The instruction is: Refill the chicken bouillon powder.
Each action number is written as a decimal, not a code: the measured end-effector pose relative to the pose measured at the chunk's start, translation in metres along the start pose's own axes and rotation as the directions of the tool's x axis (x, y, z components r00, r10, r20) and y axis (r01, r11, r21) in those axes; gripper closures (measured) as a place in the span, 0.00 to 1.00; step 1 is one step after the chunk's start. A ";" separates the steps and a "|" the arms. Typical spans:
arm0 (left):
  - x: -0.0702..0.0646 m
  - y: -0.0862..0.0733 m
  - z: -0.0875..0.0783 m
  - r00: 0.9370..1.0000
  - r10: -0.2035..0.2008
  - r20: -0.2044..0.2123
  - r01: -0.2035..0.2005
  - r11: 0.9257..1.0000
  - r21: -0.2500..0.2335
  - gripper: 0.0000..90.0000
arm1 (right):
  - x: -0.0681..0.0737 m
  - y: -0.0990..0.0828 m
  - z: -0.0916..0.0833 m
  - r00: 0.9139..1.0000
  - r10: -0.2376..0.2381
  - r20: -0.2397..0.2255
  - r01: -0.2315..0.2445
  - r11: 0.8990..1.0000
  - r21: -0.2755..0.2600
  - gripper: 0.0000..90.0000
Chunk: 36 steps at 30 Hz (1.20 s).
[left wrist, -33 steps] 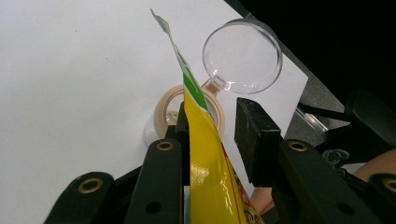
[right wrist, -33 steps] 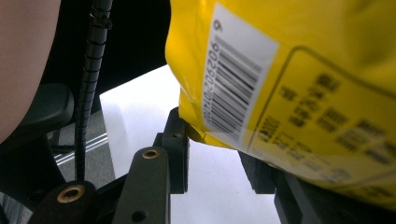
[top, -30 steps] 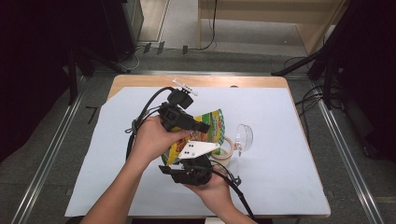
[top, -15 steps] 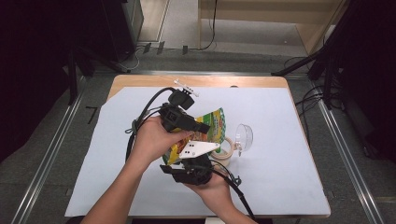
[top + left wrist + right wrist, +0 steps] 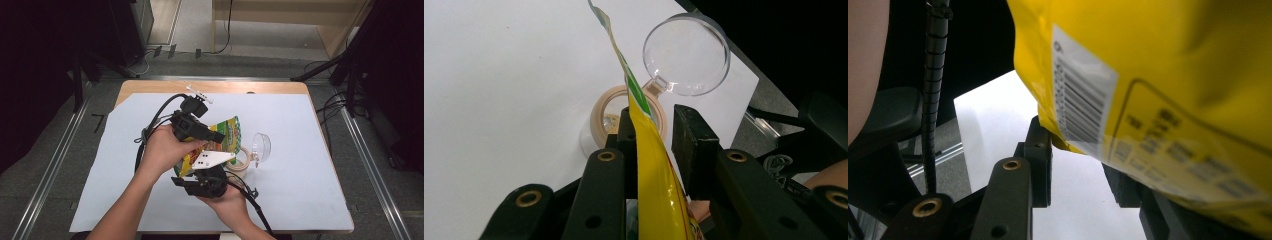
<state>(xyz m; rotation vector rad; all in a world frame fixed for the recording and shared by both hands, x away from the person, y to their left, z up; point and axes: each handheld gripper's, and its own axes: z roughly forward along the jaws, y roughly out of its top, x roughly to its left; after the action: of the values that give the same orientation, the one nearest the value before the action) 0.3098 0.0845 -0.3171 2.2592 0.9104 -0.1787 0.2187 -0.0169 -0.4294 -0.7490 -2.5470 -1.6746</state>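
The left tongs point(image 5: 651, 135) are standing partly open with the yellow snack bag point(image 5: 651, 165) running edge-on between the jaws. The bag is lying against the left-hand jaw, while a clear gap is showing between it and the right-hand jaw, so the pads are not pinching it.

The right tongs point(image 5: 1078, 165) are also standing partly open, reaching at the lower corner of the same bag, whose barcode side is facing the camera. The corner is sitting in between the jaws and touching the left-hand one; whether both pads are pressing on it cannot be told, as the bag is covering the right-hand jaw.

In the high view the bag point(image 5: 227, 131) is being held up over the middle of the counter point(image 5: 300, 200), with the left tongs point(image 5: 212, 136) at its 9 o'clock edge and the right tongs point(image 5: 207, 167) at its 6 o'clock end.

A clear plastic cup point(image 5: 260, 147) is lying on its side at the bag's 3 o'clock, looking empty. Touching it is a roll of tape point(image 5: 600, 112), lying flat just under the bag, with a small crumpled scrap sitting in its hole.
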 end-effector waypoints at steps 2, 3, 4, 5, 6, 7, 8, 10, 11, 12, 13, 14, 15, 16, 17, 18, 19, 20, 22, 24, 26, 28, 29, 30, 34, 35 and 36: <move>0.001 0.000 0.000 1.000 -0.004 0.004 0.004 1.000 -0.003 0.83 | 0.000 0.000 0.000 1.000 -0.008 0.006 0.008 1.000 0.002 0.76; 0.001 0.000 0.000 1.000 -0.007 0.006 0.007 1.000 -0.004 0.83 | 0.000 0.000 0.000 1.000 -0.012 0.008 0.012 1.000 0.002 0.76; 0.001 0.000 0.000 1.000 -0.004 0.005 0.004 1.000 -0.004 0.83 | 0.000 0.000 0.000 1.000 -0.015 0.010 0.015 1.000 0.002 0.76; 0.001 0.000 0.000 1.000 -0.003 0.004 0.003 1.000 -0.005 0.83 | 0.001 0.000 0.000 1.000 -0.018 0.011 0.018 1.000 0.001 0.76; 0.001 0.000 0.000 1.000 -0.003 0.003 0.003 1.000 -0.005 0.83 | 0.001 0.000 0.000 1.000 -0.021 0.013 0.021 1.000 0.002 0.76; 0.001 0.000 0.000 1.000 0.000 0.002 0.000 1.000 -0.004 0.83 | 0.001 0.000 0.000 1.000 -0.021 0.013 0.021 1.000 0.002 0.76; 0.001 0.000 0.000 1.000 -0.001 0.002 0.001 1.000 -0.006 0.83 | 0.001 0.000 0.000 1.000 -0.023 0.013 0.023 1.000 0.002 0.76; 0.001 0.000 0.000 1.000 0.001 0.002 -0.001 1.000 -0.006 0.83 | 0.001 0.001 0.000 1.000 -0.022 0.014 0.022 1.000 0.002 0.76; 0.001 0.000 0.000 1.000 0.001 0.001 -0.001 1.000 -0.005 0.83 | 0.001 0.000 0.000 1.000 -0.023 0.014 0.023 1.000 0.002 0.76; 0.001 0.000 0.000 1.000 0.001 0.003 -0.001 1.000 -0.006 0.83 | 0.001 0.000 0.000 1.000 -0.023 0.014 0.023 1.000 0.002 0.76; 0.000 0.000 0.000 1.000 0.001 0.001 -0.001 1.000 -0.004 0.83 | 0.001 0.000 0.000 1.000 -0.023 0.014 0.023 1.000 0.002 0.76; 0.001 0.000 0.000 1.000 0.001 0.002 -0.001 1.000 -0.004 0.83 | 0.001 0.000 0.000 1.000 -0.023 0.013 0.023 1.000 0.002 0.76; 0.001 0.000 0.000 1.000 0.000 0.002 0.000 1.000 -0.006 0.83 | 0.001 0.000 0.000 1.000 -0.023 0.013 0.023 1.000 0.002 0.76; 0.001 0.000 0.000 1.000 -0.001 0.002 0.001 1.000 -0.006 0.83 | 0.001 0.000 -0.001 1.000 -0.023 0.012 0.023 1.000 0.003 0.76; 0.001 0.000 0.001 1.000 -0.001 0.002 0.001 1.000 -0.007 0.83 | 0.001 0.000 -0.001 1.000 -0.023 0.012 0.023 1.000 0.003 0.76; 0.001 0.000 0.001 1.000 -0.002 0.002 0.002 1.000 -0.006 0.83 | 0.001 0.000 0.000 1.000 -0.024 0.012 0.024 1.000 0.003 0.76; 0.002 0.000 0.001 1.000 -0.002 0.002 0.002 1.000 -0.006 0.83 | 0.001 0.000 0.000 1.000 -0.023 0.012 0.023 1.000 0.003 0.76; 0.002 0.000 0.001 1.000 -0.001 0.004 0.001 1.000 -0.007 0.83 | 0.000 0.000 0.000 1.000 -0.022 0.012 0.022 1.000 0.003 0.76; 0.001 0.000 0.001 1.000 0.001 0.004 -0.001 1.000 -0.008 0.83 | 0.001 0.000 -0.001 1.000 -0.022 0.012 0.022 1.000 0.004 0.76; 0.001 0.000 0.001 1.000 0.000 0.002 0.000 1.000 -0.009 0.83 | 0.001 0.000 -0.001 1.000 -0.022 0.013 0.022 1.000 0.004 0.76; 0.002 0.000 0.001 1.000 0.001 0.001 -0.001 1.000 -0.010 0.83 | 0.001 0.001 -0.001 1.000 -0.022 0.013 0.022 1.000 0.004 0.76; 0.002 0.000 0.001 1.000 0.002 0.003 -0.002 1.000 -0.009 0.83 | 0.001 0.001 -0.001 1.000 -0.024 0.014 0.024 1.000 0.004 0.76; 0.003 0.000 0.001 1.000 0.001 0.007 -0.001 1.000 -0.010 0.83 | 0.001 0.001 -0.001 1.000 -0.025 0.014 0.025 1.000 0.005 0.76; 0.003 0.000 0.001 1.000 -0.003 0.008 0.003 1.000 -0.010 0.83 | 0.001 0.001 -0.001 1.000 -0.024 0.016 0.024 1.000 0.005 0.76; 0.004 0.000 0.002 1.000 -0.008 0.011 0.008 1.000 -0.012 0.83 | 0.001 0.000 -0.001 1.000 -0.021 0.016 0.021 1.000 0.006 0.76; 0.004 0.000 0.002 1.000 -0.007 0.013 0.008 1.000 -0.013 0.83 | 0.001 0.000 -0.001 1.000 -0.021 0.016 0.021 1.000 0.006 0.76; 0.004 0.000 0.002 1.000 -0.006 0.013 0.007 1.000 -0.014 0.83 | 0.001 0.000 -0.001 1.000 -0.021 0.016 0.021 1.000 0.005 0.76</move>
<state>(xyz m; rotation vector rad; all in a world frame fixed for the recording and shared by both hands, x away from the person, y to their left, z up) 0.3129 0.0854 -0.3199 2.2402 0.9096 -0.1890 0.2180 -0.0170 -0.4285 -0.7409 -2.5785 -1.6742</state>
